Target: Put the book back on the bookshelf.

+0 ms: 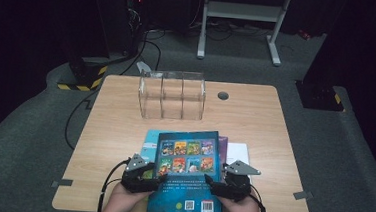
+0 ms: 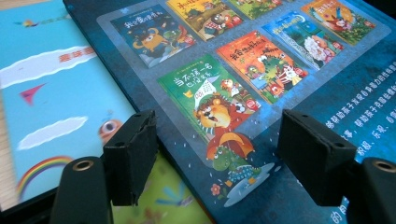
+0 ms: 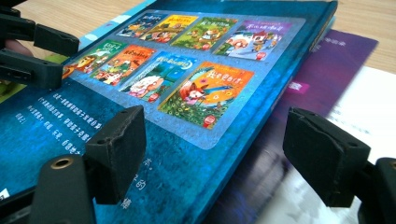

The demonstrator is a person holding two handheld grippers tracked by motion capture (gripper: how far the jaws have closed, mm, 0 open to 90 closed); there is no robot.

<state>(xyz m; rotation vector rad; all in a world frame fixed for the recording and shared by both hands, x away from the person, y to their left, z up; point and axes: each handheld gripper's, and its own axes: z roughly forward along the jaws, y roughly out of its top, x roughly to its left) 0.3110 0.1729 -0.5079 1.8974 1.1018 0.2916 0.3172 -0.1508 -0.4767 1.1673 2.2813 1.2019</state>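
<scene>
- A dark blue book [image 1: 187,172] lies on top of a small pile of books at the near edge of the wooden table [image 1: 255,115], right in front of the person.
- The book's long side runs away from the person, toward the clear box [image 1: 171,95] farther back on the table.
- The left gripper [image 1: 156,180] sits at the book's left edge and the right gripper [image 1: 210,181] at its right edge, so the book lies between them. Both look about as near.
- In the left gripper view the two black jaws stand apart, one on each side of the book's edge, with a light blue book [image 2: 51,88] beneath. They do not pinch it.
- In the right gripper view the jaws are apart too, straddling the other edge above a purple book [image 3: 322,65] and a white one [image 3: 359,112].
- It is hard to tell if any jaw touches the cover.
- The lower books are mostly hidden, and the person's hands are cut off at the bottom of the high view.
</scene>
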